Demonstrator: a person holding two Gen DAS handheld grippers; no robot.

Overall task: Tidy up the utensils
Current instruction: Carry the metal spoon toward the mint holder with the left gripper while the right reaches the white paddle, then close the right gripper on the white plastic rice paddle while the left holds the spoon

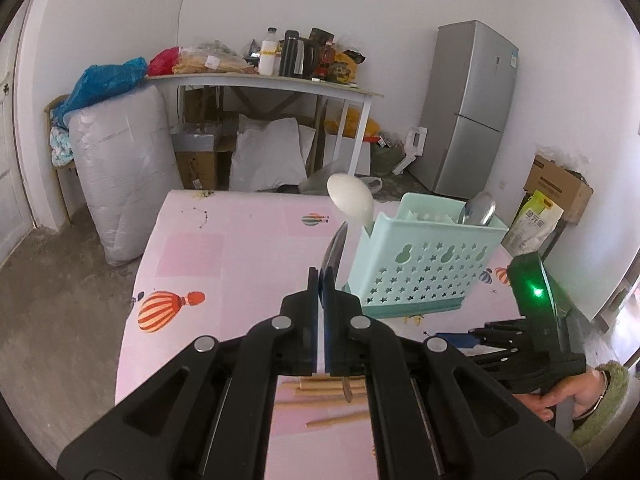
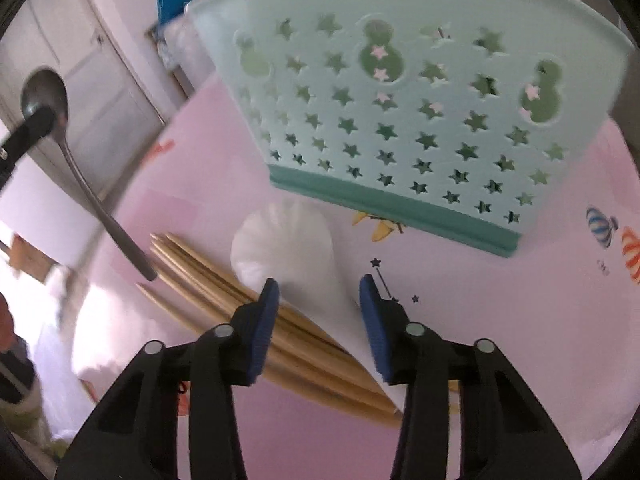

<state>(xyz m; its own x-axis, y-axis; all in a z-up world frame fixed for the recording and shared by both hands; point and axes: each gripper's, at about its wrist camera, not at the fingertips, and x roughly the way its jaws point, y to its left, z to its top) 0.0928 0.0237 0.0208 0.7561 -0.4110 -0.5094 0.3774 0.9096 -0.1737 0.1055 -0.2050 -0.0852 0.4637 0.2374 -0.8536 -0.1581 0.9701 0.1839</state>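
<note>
Utensil holder (image 1: 428, 264): pale mint plastic caddy, standing upright on the table (image 1: 224, 256), which is wearing a pink cloth printed with striped hot-air balloons and small stars. Its front wall is showing rows of star cut-outs and three gourd-shaped openings above a darker teal base band. A white spoon (image 1: 352, 200) and a metal spoon (image 1: 478, 209) are standing in it, bowls up, at opposite ends.

Dark metal spoon (image 2: 60, 136): the left tongs (image 1: 322, 276) are closed tight on it, gripping near the bowl; in the right wrist view the handle is slanting down toward the table with its tip hanging just above the chopsticks. In the left wrist view it is showing edge-on, just left of the holder.

White plastic spoon (image 2: 292, 256): broad, matte, blurred in the picture, lying on the table in front of the holder with its bowl toward the holder's base and its handle running back between the right tongs (image 2: 318, 312), across the chopsticks. The right tongs are standing partly open, one blue pad on each side of the handle, neither clearly pressing on it.

Chopsticks (image 2: 224, 292): several pale bamboo sticks, lying loosely bunched on the cloth, tapered tips fanning out to the upper left.
</note>
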